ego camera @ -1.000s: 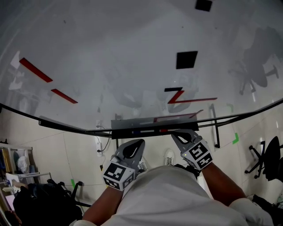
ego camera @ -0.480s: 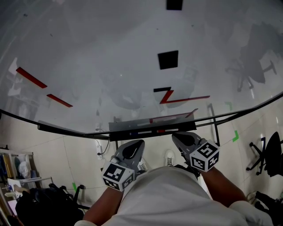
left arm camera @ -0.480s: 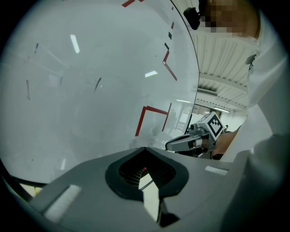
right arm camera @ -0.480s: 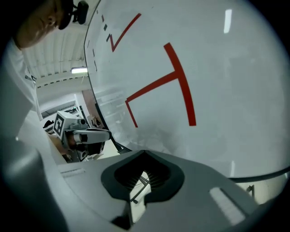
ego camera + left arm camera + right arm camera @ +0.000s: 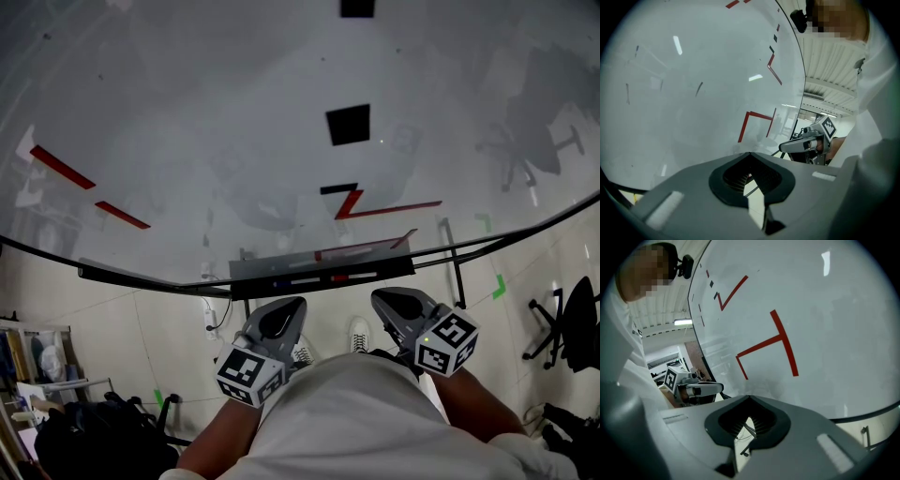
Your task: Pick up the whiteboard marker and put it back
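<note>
A whiteboard (image 5: 234, 141) with red strokes and black square magnets fills the head view. Along its lower edge runs a grey tray (image 5: 253, 272) with whiteboard markers (image 5: 309, 278) lying on it; a red cap and a blue cap show. My left gripper (image 5: 284, 313) and right gripper (image 5: 392, 304) hang just below the tray, close to my body, and touch nothing. Each is shut with nothing between its jaws. The left gripper view shows its own jaws (image 5: 750, 155) closed before the board. The right gripper (image 5: 749, 398) looks the same in its own view.
Office chairs (image 5: 562, 337) stand on the tiled floor at the right. A black bag (image 5: 84, 431) and a shelf (image 5: 37, 356) are at the lower left. A stand leg (image 5: 456, 267) and a cable (image 5: 209, 319) hang under the board.
My right gripper has drifted a little right and down, away from the tray. The left gripper has barely moved. The head view has shifted slightly across the board.
</note>
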A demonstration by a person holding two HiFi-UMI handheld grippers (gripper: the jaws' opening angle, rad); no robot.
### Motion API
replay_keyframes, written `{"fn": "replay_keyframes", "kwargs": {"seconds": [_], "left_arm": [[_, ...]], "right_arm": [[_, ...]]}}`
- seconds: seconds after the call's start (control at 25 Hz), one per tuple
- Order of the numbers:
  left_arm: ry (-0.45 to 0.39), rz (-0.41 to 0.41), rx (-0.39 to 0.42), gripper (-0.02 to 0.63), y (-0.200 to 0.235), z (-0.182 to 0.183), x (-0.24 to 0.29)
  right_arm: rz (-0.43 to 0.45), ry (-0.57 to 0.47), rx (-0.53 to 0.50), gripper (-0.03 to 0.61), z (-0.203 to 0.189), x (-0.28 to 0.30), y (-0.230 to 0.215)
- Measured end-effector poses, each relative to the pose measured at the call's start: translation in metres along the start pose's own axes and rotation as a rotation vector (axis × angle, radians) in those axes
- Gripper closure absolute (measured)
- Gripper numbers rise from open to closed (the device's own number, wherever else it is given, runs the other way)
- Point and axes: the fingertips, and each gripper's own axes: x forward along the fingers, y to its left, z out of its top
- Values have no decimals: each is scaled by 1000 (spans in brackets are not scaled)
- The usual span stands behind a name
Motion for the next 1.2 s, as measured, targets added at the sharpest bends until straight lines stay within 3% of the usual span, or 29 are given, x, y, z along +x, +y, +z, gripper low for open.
{"fn": "replay_keyframes", "kwargs": {"seconds": [0.2,0.8,1.2], "left_arm": [[-3,1,0,597,0,0,-2],[-10,-4,-7,597,1,-1,-8],[3,-86,20,597,-2,-5,-25]], "right_arm": [[8,-26,34,577,3,-9,6],[1,-9,-10,577,0,-3,10],[-87,-22,-12,577,-6,-6,28]]}}
